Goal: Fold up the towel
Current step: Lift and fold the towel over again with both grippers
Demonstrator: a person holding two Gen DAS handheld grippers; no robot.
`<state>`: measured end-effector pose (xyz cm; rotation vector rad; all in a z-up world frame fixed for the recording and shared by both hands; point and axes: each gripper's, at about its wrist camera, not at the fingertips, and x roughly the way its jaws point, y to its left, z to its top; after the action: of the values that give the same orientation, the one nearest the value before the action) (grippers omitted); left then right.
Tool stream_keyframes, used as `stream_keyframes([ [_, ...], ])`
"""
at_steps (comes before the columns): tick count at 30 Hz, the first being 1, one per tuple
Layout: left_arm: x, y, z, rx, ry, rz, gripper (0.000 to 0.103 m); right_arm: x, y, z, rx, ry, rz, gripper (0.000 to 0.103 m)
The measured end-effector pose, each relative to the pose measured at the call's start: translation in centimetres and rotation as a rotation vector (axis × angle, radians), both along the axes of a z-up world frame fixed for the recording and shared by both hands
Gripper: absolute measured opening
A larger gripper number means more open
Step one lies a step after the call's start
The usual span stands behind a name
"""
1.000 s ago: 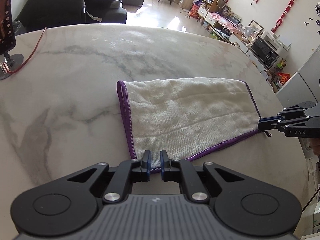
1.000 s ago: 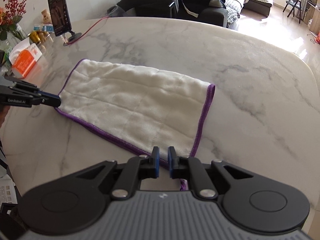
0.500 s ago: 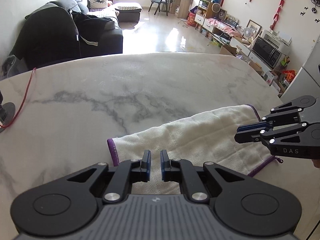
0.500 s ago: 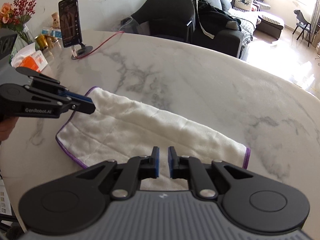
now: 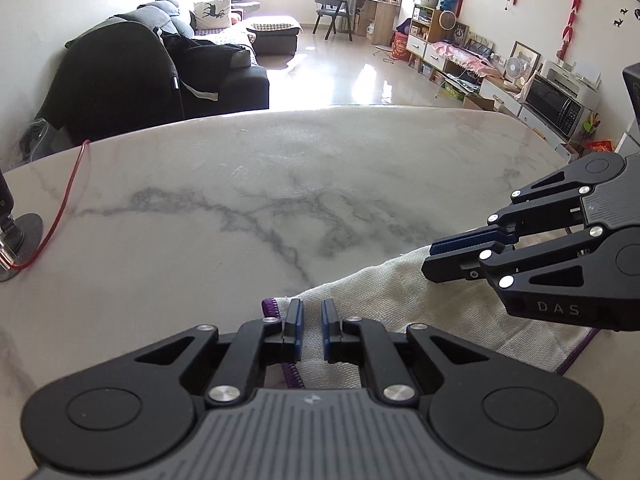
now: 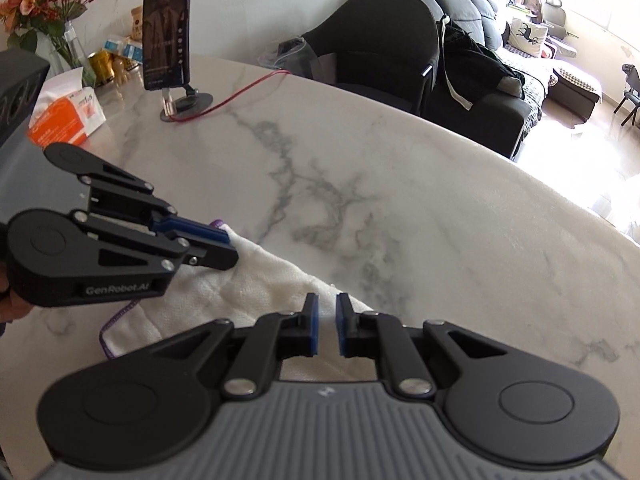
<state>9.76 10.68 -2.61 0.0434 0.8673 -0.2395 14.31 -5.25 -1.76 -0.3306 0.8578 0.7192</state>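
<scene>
A white towel [image 5: 400, 300] with a purple hem lies doubled over on the marble table [image 5: 280, 184]. My left gripper [image 5: 311, 320] is shut on the towel's left corner, and the purple hem shows beside and under its pads. The right gripper [image 5: 430, 258] comes in from the right, shut on the other corner. In the right wrist view the towel [image 6: 256, 280] runs from the left gripper [image 6: 230, 248] down under my right gripper [image 6: 327, 320], whose pads pinch white cloth. Most of the towel is hidden beneath the two gripper bodies.
A phone on a stand [image 6: 166, 28] with a red cable [image 6: 248, 88] stands at the table's far left. Beside it are an orange tissue pack [image 6: 64, 120] and a vase of flowers [image 6: 36, 0]. A dark sofa [image 5: 160, 76] stands beyond the table's edge.
Both grippers have carried the towel's near corners forward over the rest of it. The flat towel is now doubled over, and the two grippers appear closer together.
</scene>
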Motion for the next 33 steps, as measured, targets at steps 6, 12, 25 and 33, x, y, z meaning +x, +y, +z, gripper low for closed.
stream_keyframes([
  [6, -0.2, 0.3, -0.1, 0.011, -0.016, -0.030, 0.009, 0.2, -2.6, -0.3, -0.018, -0.021, -0.001, 0.010],
  [12, -0.4, 0.5, -0.3, 0.011, -0.032, -0.049, 0.009, 0.1, -7.3, -0.5, -0.035, -0.053, -0.022, 0.011],
  [25, -0.4, 1.0, -0.6, -0.006, -0.039, -0.068, 0.010, 0.0, -14.9, -0.8, -0.037, -0.078, -0.117, 0.013],
  [33, -0.3, 1.2, -0.6, -0.016, -0.039, -0.074, 0.011, -0.1, -15.3, -0.6, -0.041, -0.072, -0.132, 0.015],
])
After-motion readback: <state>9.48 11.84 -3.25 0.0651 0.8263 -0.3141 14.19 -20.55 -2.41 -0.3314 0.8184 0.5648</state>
